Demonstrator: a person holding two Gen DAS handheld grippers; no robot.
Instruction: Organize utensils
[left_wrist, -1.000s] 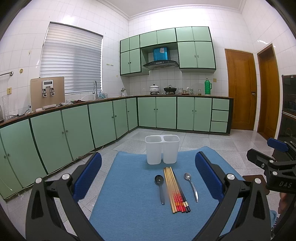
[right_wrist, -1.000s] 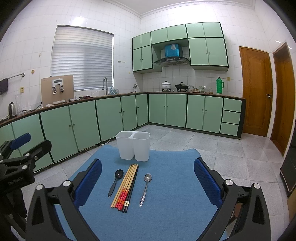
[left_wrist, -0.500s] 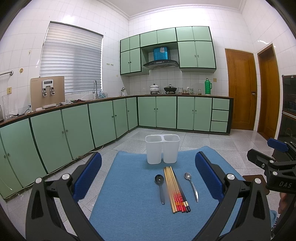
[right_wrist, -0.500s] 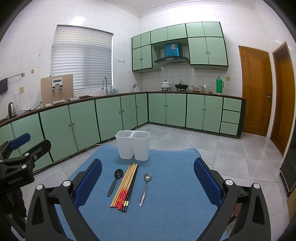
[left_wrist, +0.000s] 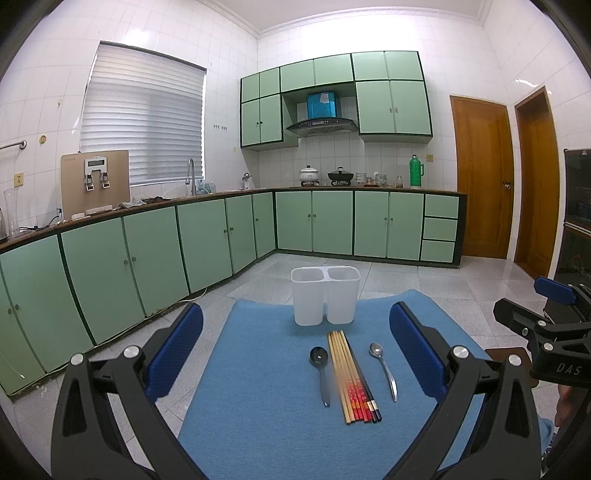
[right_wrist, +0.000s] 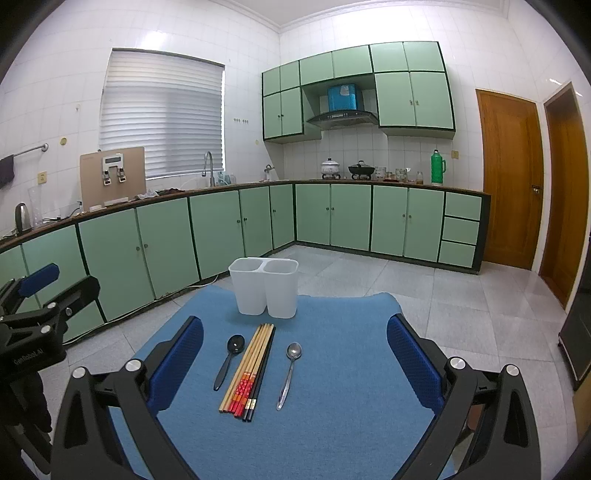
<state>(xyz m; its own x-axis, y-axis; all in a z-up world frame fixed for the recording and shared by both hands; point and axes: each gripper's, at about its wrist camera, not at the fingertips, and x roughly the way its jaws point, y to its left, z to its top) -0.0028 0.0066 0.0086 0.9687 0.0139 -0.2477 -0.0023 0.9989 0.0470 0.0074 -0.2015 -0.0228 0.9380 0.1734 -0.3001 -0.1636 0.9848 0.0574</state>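
A white two-compartment utensil holder (left_wrist: 325, 295) (right_wrist: 264, 287) stands upright at the far end of a blue mat (left_wrist: 258, 406) (right_wrist: 351, 406). In front of it lie a black spoon (left_wrist: 320, 369) (right_wrist: 229, 360), a bundle of several chopsticks (left_wrist: 351, 373) (right_wrist: 251, 369) and a silver spoon (left_wrist: 384, 369) (right_wrist: 290, 373), side by side. My left gripper (left_wrist: 295, 354) is open and empty, above the mat's near part. My right gripper (right_wrist: 295, 354) is open and empty, also short of the utensils. Each gripper shows at the edge of the other's view.
The mat covers a table in a kitchen with green cabinets (left_wrist: 207, 247) along the left and back walls. Wooden doors (left_wrist: 480, 177) stand at the right. A tiled floor (right_wrist: 461, 295) lies beyond the table's far edge.
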